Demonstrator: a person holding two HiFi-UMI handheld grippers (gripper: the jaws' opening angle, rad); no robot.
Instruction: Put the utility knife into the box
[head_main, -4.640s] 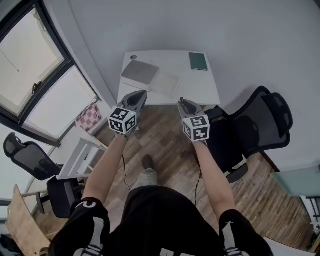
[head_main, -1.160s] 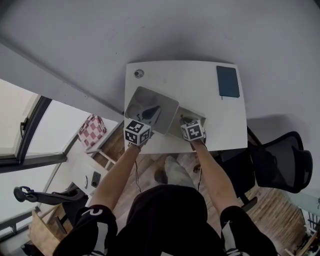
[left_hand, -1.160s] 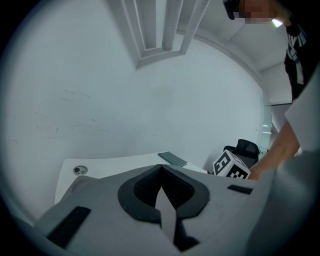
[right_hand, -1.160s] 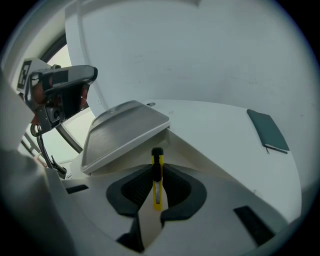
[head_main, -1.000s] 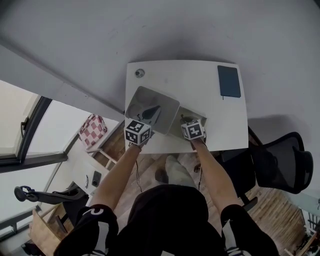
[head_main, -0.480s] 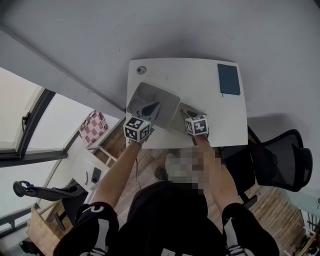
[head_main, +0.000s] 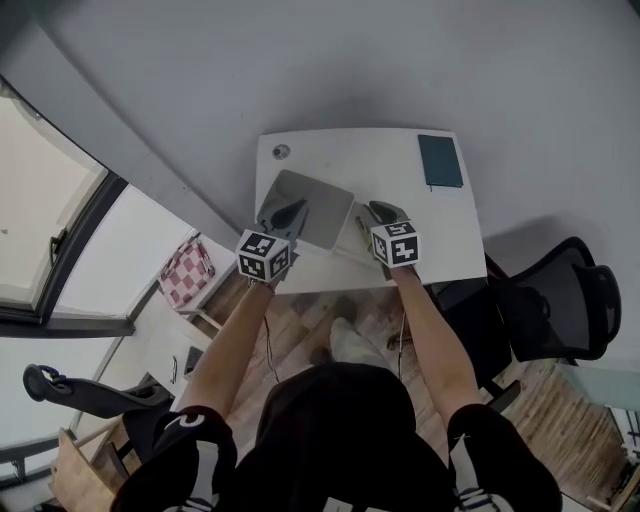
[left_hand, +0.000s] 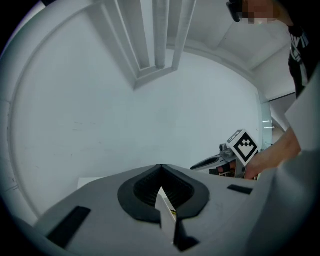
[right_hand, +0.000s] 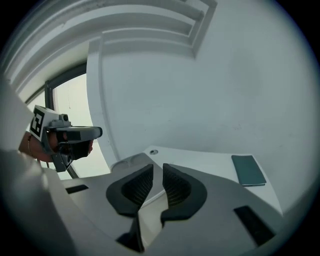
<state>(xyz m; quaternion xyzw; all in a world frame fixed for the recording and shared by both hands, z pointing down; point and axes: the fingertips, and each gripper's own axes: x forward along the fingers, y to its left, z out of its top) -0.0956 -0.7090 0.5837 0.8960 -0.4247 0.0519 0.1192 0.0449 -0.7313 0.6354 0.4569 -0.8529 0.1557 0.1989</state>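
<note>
A flat grey box (head_main: 318, 212) lies on the white table (head_main: 400, 175), with a paler shallow tray (head_main: 352, 232) against its right side. I cannot make out the utility knife in any view. My left gripper (head_main: 289, 208) hovers over the box's left part with its jaws closed together at the tip (left_hand: 160, 172); a thin white and yellow sliver shows low in the gap behind them. Over the pale tray hangs my right gripper (head_main: 379, 210), its pads (right_hand: 172, 186) a narrow slit apart with nothing between them.
A dark teal notebook (head_main: 440, 161) lies at the table's far right corner, also in the right gripper view (right_hand: 248, 170). A small round object (head_main: 282, 152) sits at the far left corner. A black office chair (head_main: 560, 300) stands right of the table; the wall is just behind.
Both grippers came from above the floor to above the table. In the last second the right gripper slid a little farther over the pale tray; the left stayed over the grey box.
</note>
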